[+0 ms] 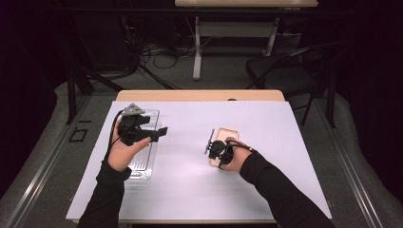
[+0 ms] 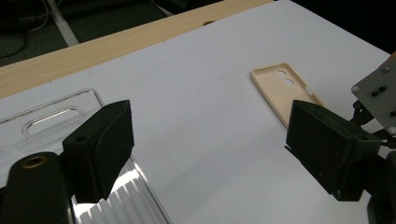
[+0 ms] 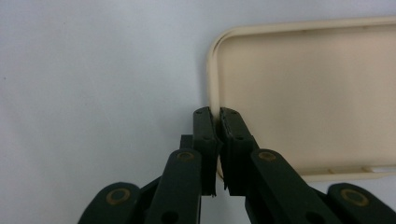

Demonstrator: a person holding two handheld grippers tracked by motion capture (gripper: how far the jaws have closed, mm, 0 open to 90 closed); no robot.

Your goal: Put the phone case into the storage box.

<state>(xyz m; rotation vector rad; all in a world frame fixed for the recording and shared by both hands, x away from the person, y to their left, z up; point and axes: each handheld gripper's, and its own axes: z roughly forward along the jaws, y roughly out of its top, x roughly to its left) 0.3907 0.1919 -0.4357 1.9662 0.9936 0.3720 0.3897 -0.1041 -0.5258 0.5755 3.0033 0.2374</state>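
- Jaws of right gripper [image 3: 217, 116] pinched on rim of beige plastic phone case [image 3: 303, 93], flat on white table sheet [image 1: 190, 180].
- Left gripper [image 2: 205, 140] jaws wide apart, nothing between, over clear ribbed plastic tray [image 1: 145, 159].

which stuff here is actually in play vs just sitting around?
In play:
- phone case, cream, lying inside-up on the white sheet
- right gripper, fingers shut on the case's rim
- left gripper, open, held above the clear tray; the tray may be part of the job

Sitting around:
- chair
- far table
- floor cables
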